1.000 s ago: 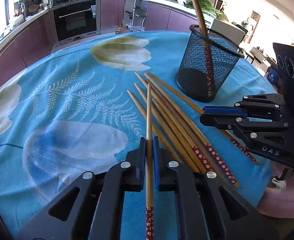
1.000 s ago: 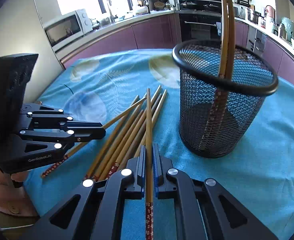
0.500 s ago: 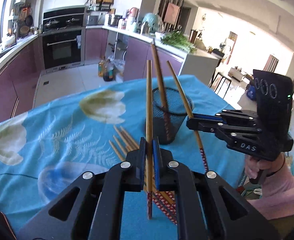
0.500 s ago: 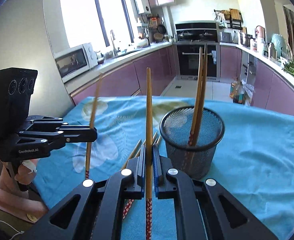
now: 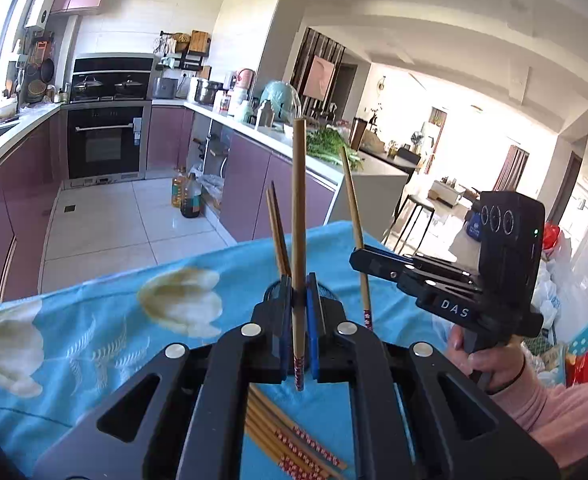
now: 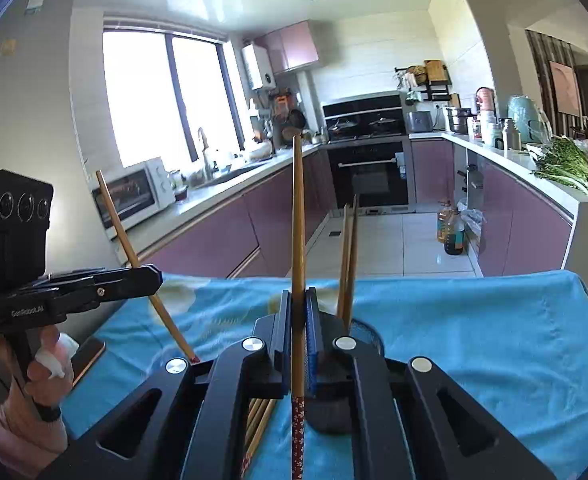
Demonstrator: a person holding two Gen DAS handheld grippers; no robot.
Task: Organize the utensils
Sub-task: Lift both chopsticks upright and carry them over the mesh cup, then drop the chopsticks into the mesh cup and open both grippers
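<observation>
Left wrist view. Left gripper (image 5: 298,300): jaws clamped on one chopstick (image 5: 298,216), upright, patterned end down. Holder (image 5: 330,294): mesh, mostly hidden behind the jaws, two sticks (image 5: 278,236) already standing in it. Right gripper (image 5: 364,258): pinching a second chopstick (image 5: 354,224), just right of the holder. Loose chopsticks (image 5: 294,440): flat on the blue cloth (image 5: 94,320), below.

Right wrist view. Right gripper (image 6: 298,320): jaws tight on its chopstick (image 6: 298,220), vertical. Holder (image 6: 364,330): directly ahead, low. Left gripper (image 6: 150,276): stick tilted.

Handling note: keep each stick vertical, centre the patterned end over the rim before lowering, enter one at a time, release only once inside.
</observation>
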